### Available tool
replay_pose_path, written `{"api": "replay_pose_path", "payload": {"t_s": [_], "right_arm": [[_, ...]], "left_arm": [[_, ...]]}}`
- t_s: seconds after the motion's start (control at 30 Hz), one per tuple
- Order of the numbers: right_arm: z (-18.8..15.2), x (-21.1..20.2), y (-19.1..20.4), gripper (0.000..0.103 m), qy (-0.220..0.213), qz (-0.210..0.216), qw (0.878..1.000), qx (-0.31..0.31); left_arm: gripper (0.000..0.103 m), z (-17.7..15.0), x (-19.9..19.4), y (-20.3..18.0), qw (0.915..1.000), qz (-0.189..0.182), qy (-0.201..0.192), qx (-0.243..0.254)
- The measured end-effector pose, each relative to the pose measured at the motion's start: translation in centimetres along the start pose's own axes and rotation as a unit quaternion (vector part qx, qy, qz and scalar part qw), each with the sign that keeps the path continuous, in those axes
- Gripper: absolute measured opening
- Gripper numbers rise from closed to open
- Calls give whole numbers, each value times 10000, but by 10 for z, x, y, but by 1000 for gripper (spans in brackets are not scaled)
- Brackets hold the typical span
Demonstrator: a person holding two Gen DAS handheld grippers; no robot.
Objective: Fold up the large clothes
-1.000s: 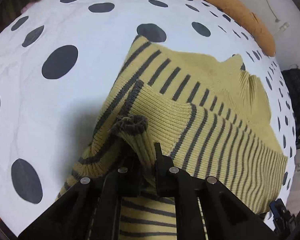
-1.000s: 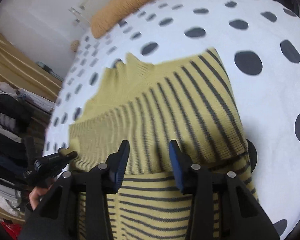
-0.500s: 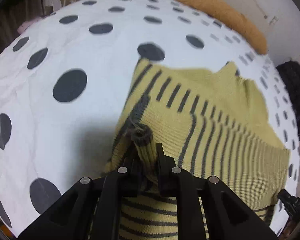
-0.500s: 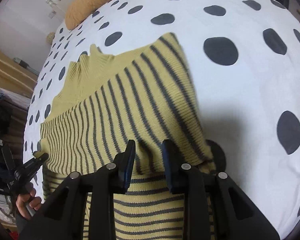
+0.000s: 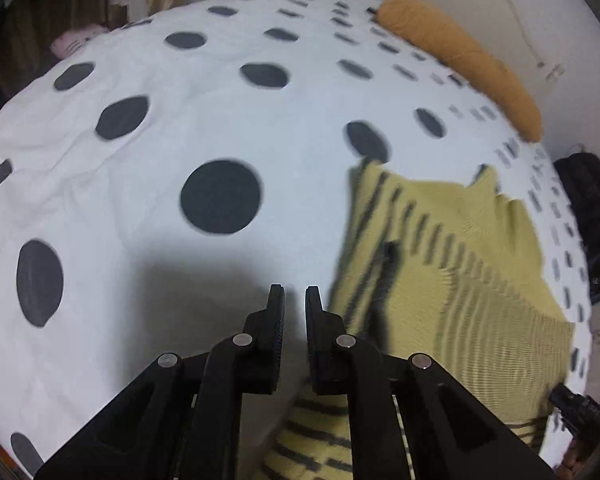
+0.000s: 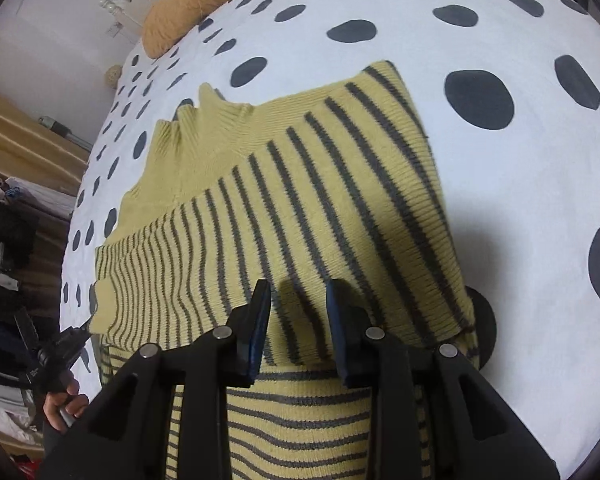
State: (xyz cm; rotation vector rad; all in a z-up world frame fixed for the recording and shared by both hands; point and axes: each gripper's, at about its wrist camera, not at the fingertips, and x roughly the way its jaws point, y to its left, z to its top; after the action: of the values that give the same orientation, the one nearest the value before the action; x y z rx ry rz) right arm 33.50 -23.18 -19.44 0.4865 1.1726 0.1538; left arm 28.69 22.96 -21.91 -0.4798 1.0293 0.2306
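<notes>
A big white bedspread dotted with dark grey spots fills both views, and on it lies the yellow sweater with its dark stripes, spread flat with a folded layer lying across the top, collar ribs pointing toward the far edge of the bed. Along that far edge rests a long orange bolster, well apart from the garment. Now the left gripper: it hangs over bare spotted bedspread just beside the sweater's edge, jaws drawn to a narrow slit with nothing between them, no cloth in its grasp. Over to the right gripper: it hovers above the folded striped layer, jaws part-way apart after just narrowing, with striped knit showing in the gap between the blue pads, though whether they actually pinch the cloth I cannot tell. Low at the left of the right wrist view, a hand grips a black handle beside the bed.
</notes>
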Motion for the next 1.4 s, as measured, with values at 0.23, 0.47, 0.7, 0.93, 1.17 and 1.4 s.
{"api": "replay_pose_path", "payload": {"t_s": [0.23, 0.47, 0.7, 0.93, 1.17, 1.4], "right_arm": [[1, 9, 9, 30, 45, 29, 10000, 8], [21, 21, 16, 29, 64, 246, 9996, -132], [42, 33, -32, 0, 332, -23, 9991, 262], [50, -4, -19, 3, -230, 60, 9997, 12], [17, 24, -35, 0, 424, -100, 9988, 212], [-15, -41, -64, 37, 43, -155, 9990, 408]], "left_arm": [[58, 18, -11, -85, 9918, -592, -113, 1126], [51, -5, 77, -130, 9830, 312, 597, 1709], [40, -1, 61, -114, 9859, 364, 368, 1591], [42, -22, 17, -93, 9898, -258, 410, 1340], [31, -47, 28, -71, 9910, -33, 479, 1253], [83, -75, -57, -36, 9913, 154, 70, 1309]]}}
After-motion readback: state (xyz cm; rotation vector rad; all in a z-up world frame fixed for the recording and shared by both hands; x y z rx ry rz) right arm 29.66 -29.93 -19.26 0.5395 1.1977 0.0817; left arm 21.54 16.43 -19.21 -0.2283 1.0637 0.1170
